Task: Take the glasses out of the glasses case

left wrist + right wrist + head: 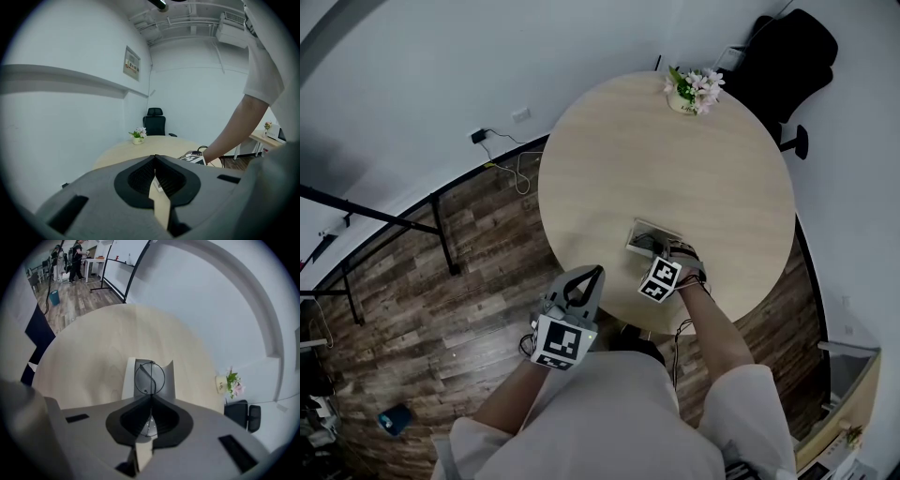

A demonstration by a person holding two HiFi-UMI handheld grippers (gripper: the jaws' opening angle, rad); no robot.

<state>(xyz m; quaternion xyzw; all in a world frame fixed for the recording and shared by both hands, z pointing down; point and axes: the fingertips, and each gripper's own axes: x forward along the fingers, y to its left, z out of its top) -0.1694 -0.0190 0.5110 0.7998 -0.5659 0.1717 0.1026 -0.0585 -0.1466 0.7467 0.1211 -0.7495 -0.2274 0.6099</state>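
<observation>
The grey glasses case (129, 378) lies open on the round wooden table (609, 159), near its front edge (642, 235). Thin black wire glasses (150, 377) stand over the case, one round lens showing beyond the fingertips. My right gripper (151, 398) is shut on them at the middle of the frame; in the head view it (673, 253) hangs over the case's near end. My left gripper (596, 272) is held off the table's front left edge, apart from the case. Its jaws (155, 157) are shut with nothing between them.
A small pot of flowers (693, 91) stands at the table's far edge, with a black office chair (789, 52) behind it. A white wall runs along the left. Cables (511, 159) and a black metal frame (389, 220) lie on the wooden floor to the left.
</observation>
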